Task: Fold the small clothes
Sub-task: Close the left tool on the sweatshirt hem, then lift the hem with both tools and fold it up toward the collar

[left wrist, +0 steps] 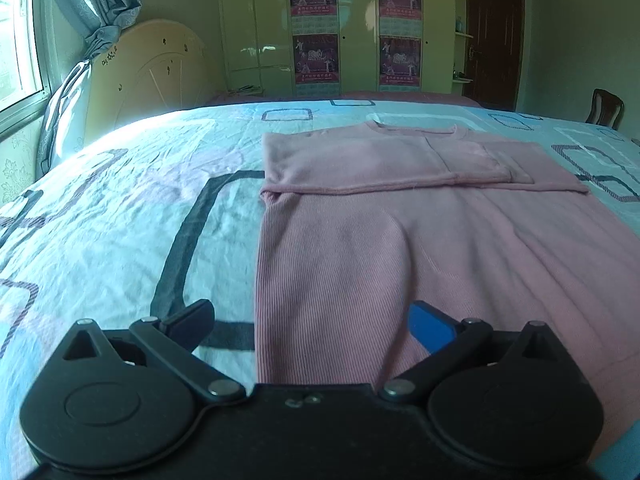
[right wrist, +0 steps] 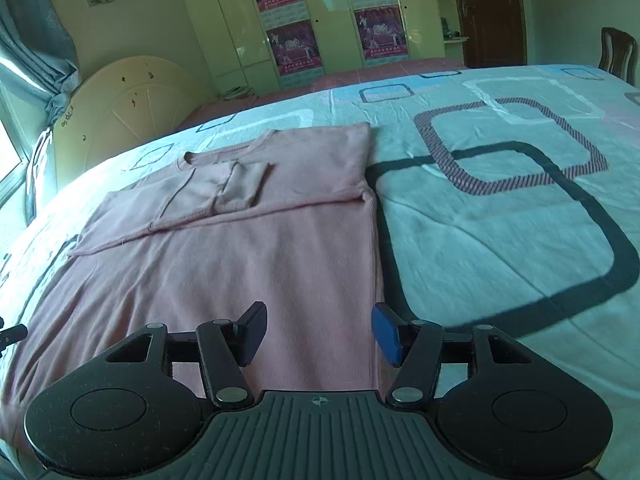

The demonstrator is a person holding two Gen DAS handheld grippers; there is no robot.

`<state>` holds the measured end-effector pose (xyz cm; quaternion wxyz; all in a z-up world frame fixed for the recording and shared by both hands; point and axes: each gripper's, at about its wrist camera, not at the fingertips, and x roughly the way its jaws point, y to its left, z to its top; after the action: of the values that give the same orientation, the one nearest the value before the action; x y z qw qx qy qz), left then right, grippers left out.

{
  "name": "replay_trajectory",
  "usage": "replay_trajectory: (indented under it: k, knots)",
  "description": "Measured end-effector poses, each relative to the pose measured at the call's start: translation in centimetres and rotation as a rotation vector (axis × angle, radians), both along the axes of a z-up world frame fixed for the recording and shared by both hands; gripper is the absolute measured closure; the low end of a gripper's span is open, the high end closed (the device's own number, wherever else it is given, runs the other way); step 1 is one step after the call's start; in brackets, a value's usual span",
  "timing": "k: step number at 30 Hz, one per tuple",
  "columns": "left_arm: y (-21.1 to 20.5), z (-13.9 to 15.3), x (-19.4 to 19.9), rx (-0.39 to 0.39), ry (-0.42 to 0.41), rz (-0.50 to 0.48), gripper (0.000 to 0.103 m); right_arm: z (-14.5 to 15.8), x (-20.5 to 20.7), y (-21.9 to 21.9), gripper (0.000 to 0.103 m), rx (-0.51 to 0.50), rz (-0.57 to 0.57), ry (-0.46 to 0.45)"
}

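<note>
A pink ribbed top (left wrist: 400, 240) lies flat on the bed, sleeves folded in across its upper part, neckline at the far end. It also shows in the right wrist view (right wrist: 260, 256). My left gripper (left wrist: 312, 326) is open and empty, low over the garment's near left edge. My right gripper (right wrist: 320, 334) is open and empty, over the garment's near right edge. The tip of the left gripper shows at the left edge of the right wrist view.
The bed sheet (right wrist: 500, 220) is light blue with dark rounded squares. A headboard (left wrist: 148, 76) and curtain (left wrist: 96, 4) stand at the left, a wardrobe (left wrist: 352, 28) with posters behind, a door (left wrist: 494, 36) and a chair (left wrist: 606, 108) at the right.
</note>
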<state>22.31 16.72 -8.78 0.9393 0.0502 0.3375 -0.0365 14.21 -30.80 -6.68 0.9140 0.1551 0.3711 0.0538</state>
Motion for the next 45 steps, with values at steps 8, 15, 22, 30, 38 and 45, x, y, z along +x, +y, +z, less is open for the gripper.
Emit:
replay_trajectory:
  k: [8, 15, 22, 30, 38, 45]
  knots:
    - [3.9, -1.1, -4.2, -0.271, 0.124, 0.062, 0.002, -1.8, -5.1, -1.8, 0.044, 0.154, -0.036, 0.066]
    - [5.7, -2.2, -5.0, -0.504, 0.205, 0.002, 0.005, -3.0, -7.7, -2.8, 0.044, 0.315, -0.048, 0.101]
    - [6.9, -2.9, -3.2, -0.624, 0.231, 0.002, 0.036, -3.3, -7.8, -4.5, 0.045, 0.469, -0.045, 0.072]
    - [8.4, -4.1, -1.1, -0.797, 0.247, -0.009, 0.037, -5.2, -5.2, -6.8, 0.045, 0.629, -0.029, 0.088]
    - [7.8, -4.6, -2.3, -0.767, 0.297, -0.083, 0.059, -5.2, -7.4, -6.2, 0.082, 0.624, 0.038, 0.065]
    - [7.1, -4.1, -3.2, -0.714, 0.23, -0.055, 0.098, -4.8, -6.9, -6.1, 0.095, 0.62, 0.103, 0.06]
